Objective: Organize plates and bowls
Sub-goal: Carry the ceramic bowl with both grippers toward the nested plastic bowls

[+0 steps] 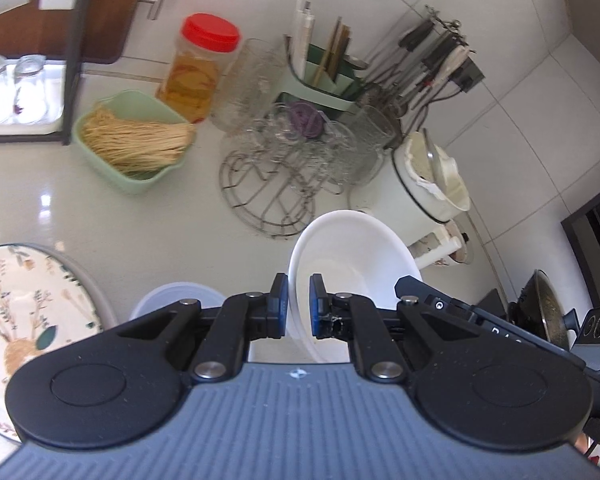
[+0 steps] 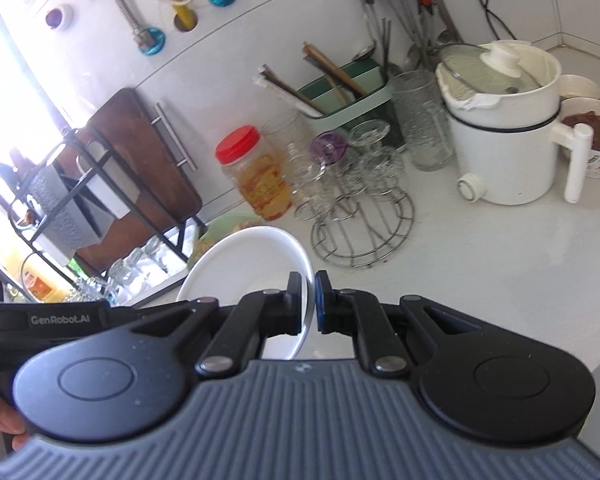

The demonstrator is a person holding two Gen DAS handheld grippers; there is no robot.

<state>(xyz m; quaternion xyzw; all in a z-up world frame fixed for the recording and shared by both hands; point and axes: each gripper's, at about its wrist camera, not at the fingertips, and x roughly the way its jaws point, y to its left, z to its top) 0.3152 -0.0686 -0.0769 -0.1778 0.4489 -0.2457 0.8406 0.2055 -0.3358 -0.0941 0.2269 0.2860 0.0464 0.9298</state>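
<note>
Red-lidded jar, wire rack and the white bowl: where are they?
Red-lidded jar (image 1: 210, 33): left wrist view, on its lid.
Wire rack (image 2: 364, 232): right wrist view, on its round base.
White bowl (image 1: 352, 248): left wrist view, on its inner wall.

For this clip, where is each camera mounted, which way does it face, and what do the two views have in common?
Left wrist: sits on the left gripper, looking down its fingers at the counter; its fingers clamp the white bowl's rim; the right gripper's body shows at right.
Right wrist: sits on the right gripper, facing the tiled back wall; it clamps the same bowl's opposite rim; a hand shows at lower left.
Shared: bowl, red-lidded jar, wire glass rack, white pot.
</note>
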